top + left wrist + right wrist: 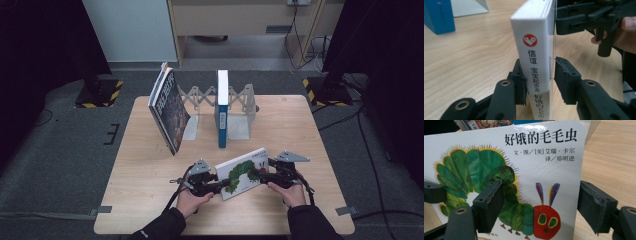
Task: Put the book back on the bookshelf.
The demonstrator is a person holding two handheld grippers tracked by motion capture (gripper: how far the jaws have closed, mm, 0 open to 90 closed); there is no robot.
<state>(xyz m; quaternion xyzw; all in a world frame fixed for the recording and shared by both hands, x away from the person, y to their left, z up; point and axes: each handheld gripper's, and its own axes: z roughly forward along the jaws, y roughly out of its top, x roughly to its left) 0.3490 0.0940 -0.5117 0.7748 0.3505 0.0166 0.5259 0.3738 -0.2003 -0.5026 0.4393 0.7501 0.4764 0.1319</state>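
— Where is the caterpillar board book [243, 172] now?

— It is on the table [145, 170], in front of the expanding bookend rack [235, 107], near the front edge. In the rack stands a blue book [222, 107] upright, and a dark picture book [169, 107] leans at the rack's left end.

— And my left tongs [539, 75]?

— I see them clenched on the spine end of the caterpillar book; both pads press its two faces.

— The right tongs [540, 207]?

— They are at the opposite end of the book. One pad lies over the cover and the other stands beside the edge, apart from it, so I read them as released.
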